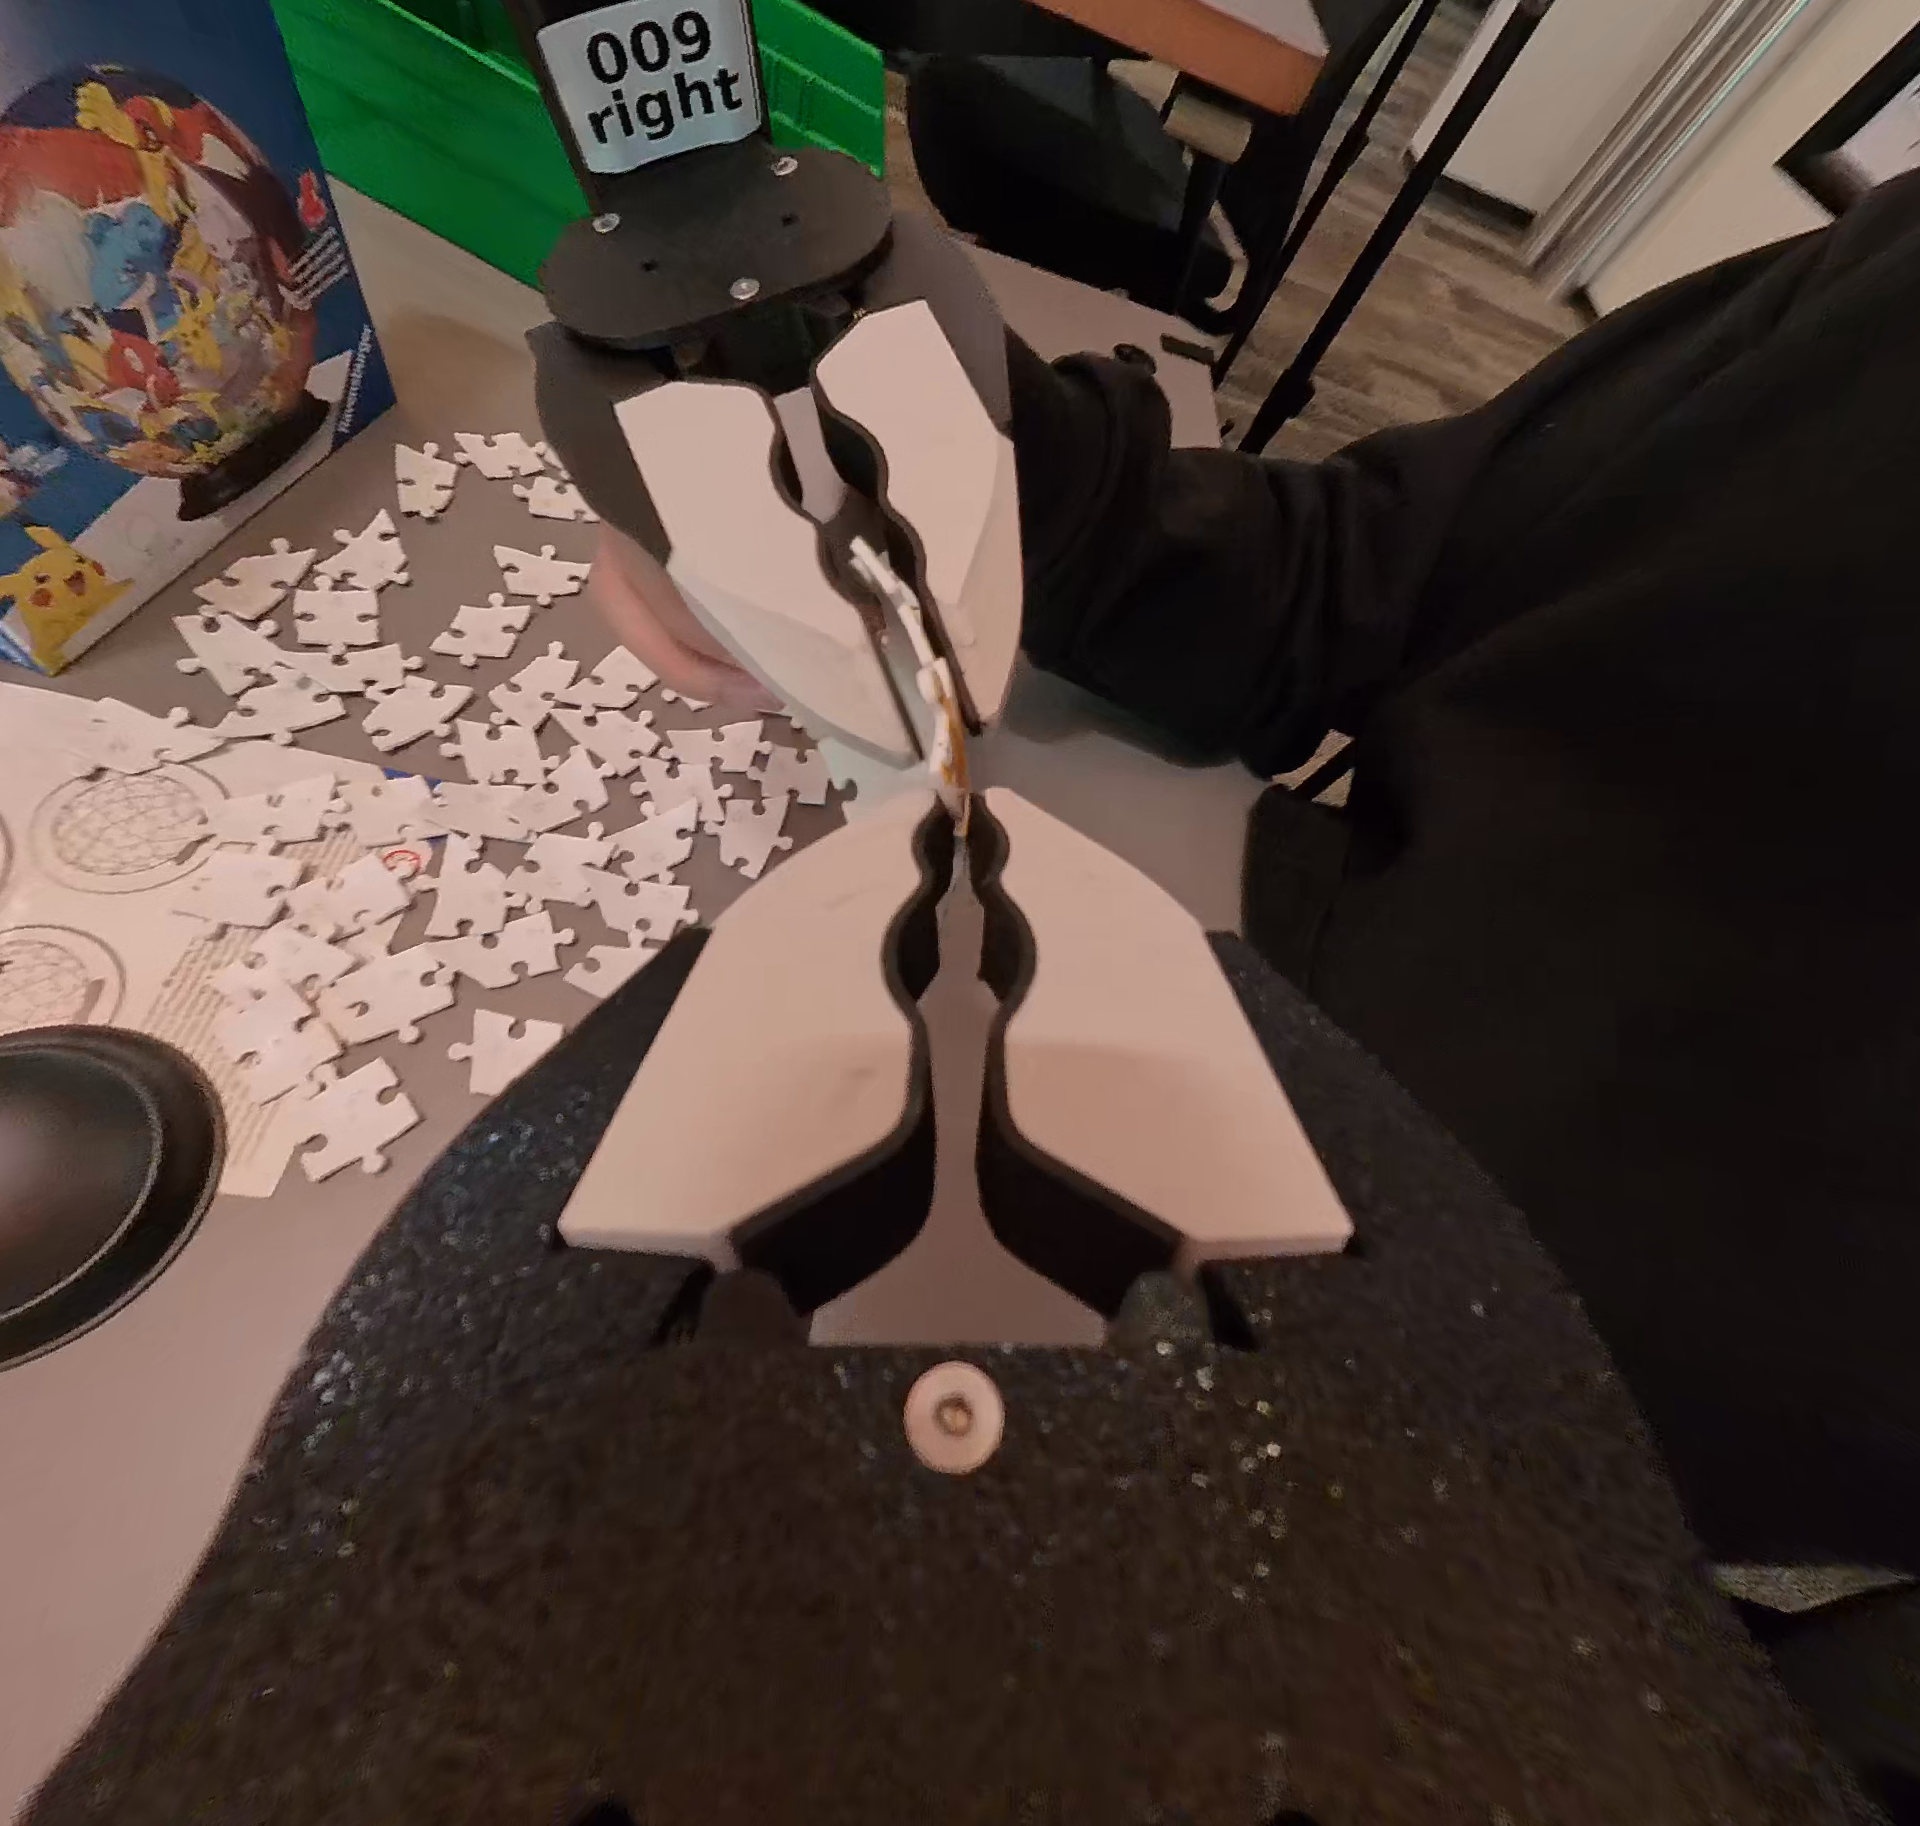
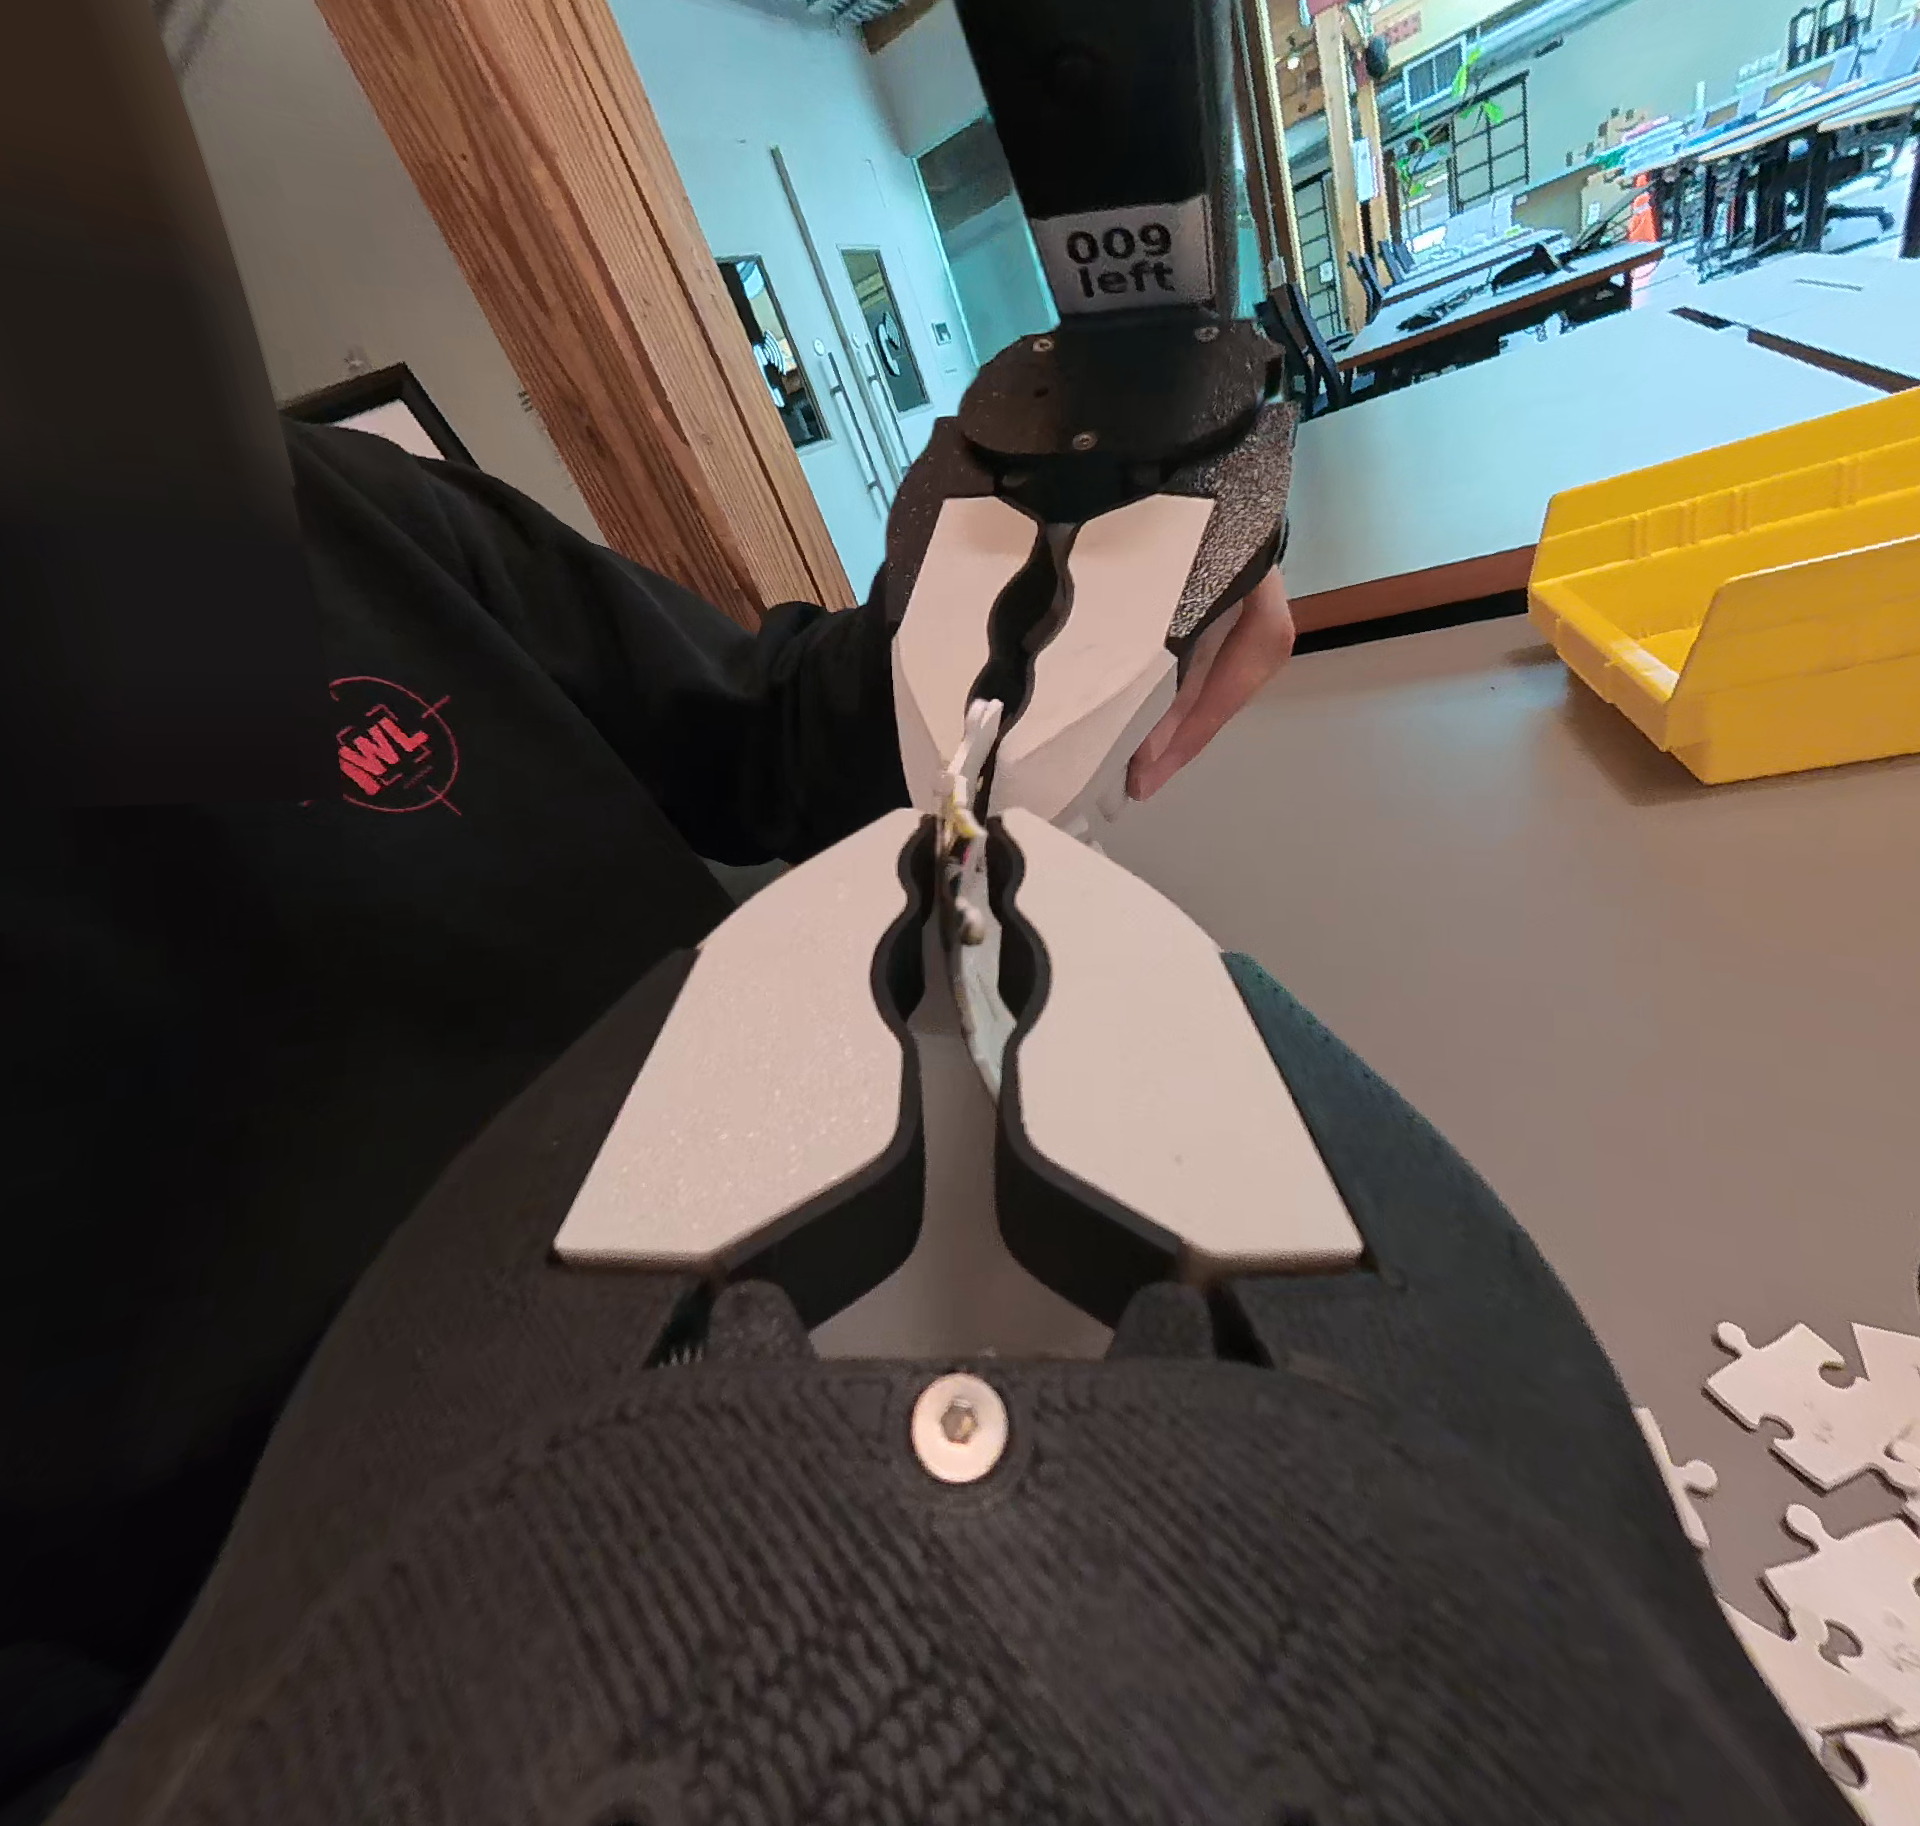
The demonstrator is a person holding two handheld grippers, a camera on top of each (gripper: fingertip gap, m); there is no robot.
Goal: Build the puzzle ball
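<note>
I've got two puzzle pieces held edge-on, mid-air above the table [image 1: 1122,322], tip to tip. The right gripper [image 2: 961,831] is clamped on one curved piece [image 2: 977,966] that runs back between its fingers; the left gripper [image 1: 961,810] pinches the other piece [image 1: 954,768] by its very tip, w/ only a sliver showing there. In the right wrist view the left gripper's piece [image 2: 971,737] sticks out of the closed fingers, touching or nearly touching mine; can't tell if the tabs are locked, both are too thin and edge-on. Loose pieces [image 1: 457,789] lie white side up, spread over the grey table and partly over a printed instruction sheet [image 1: 114,820]. Puzzle box [image 1: 156,322] stands at the far left, cut off by the frame; behind it a green bin [image 1: 416,93], contents hidden. Black round stand [image 1: 94,1184] at the left edge, half cropped. A yellow bin [image 2: 1745,613] on the table looks empty from this angle, though part of its inside isn't visible.
</note>
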